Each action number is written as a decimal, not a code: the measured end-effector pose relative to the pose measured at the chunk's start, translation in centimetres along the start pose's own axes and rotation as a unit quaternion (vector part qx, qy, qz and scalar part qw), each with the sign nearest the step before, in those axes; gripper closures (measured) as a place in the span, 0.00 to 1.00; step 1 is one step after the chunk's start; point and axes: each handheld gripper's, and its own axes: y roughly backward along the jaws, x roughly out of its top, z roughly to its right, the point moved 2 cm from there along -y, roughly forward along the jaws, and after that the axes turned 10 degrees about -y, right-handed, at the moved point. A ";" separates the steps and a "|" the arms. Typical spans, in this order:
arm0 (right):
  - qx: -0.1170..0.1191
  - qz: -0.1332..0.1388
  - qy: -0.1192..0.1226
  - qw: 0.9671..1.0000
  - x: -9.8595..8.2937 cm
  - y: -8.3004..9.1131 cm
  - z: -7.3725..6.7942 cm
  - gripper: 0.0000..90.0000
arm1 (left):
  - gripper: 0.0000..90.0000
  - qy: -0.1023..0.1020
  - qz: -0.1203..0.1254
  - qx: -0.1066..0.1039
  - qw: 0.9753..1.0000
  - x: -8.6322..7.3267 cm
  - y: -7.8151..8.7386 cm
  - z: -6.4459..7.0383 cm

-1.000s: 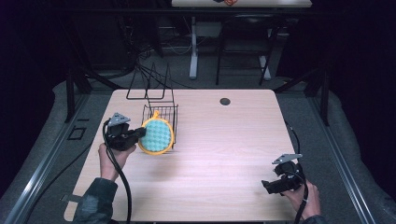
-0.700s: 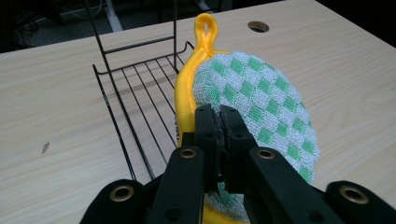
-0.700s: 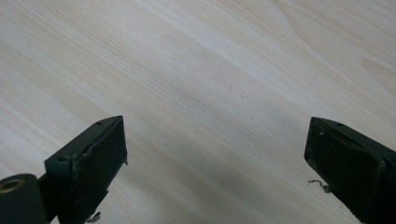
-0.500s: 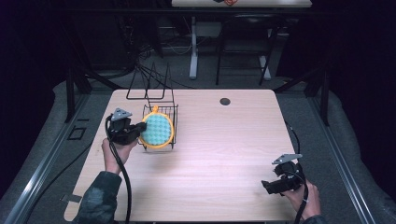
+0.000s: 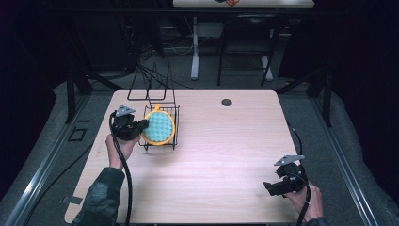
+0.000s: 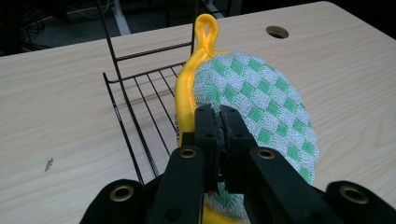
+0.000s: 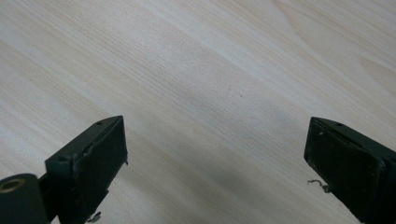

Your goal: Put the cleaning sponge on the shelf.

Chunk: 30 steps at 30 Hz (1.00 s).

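My left gripper (image 6: 219,122) clamps the soft, light potholder (image 6: 261,107) at its yellow rim, rack (image 6: 140,107) at 10 o'clock; right fingers (image 7: 88,163) apart.

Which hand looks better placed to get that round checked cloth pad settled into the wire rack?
Left. The left gripper is clamped on the pot holder right at the wire rack. The right gripper rests open, far across the table.

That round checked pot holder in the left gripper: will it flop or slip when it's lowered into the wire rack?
Probably light: the left gripper holds the pot holder up by its edge alone. It bows little, so likely padded and semi-stiff. Woven cloth should grip, though its yellow loop might snag the wire rack.
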 end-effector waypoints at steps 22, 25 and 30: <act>0.000 -0.001 0.003 1.000 0.0 0.0 -0.1 0.06 | 0.97 0.000 -0.020 0.005 1.000 -0.7 -2.9 -1.2; -0.001 -0.001 0.002 1.000 0.0 0.0 -0.1 0.06 | 0.97 0.003 -0.024 0.005 1.000 -0.9 -3.4 -1.2; -0.001 -0.001 0.002 1.000 -0.1 0.0 0.0 0.07 | 0.97 0.000 -0.033 0.004 0.999 -1.1 -4.0 -1.6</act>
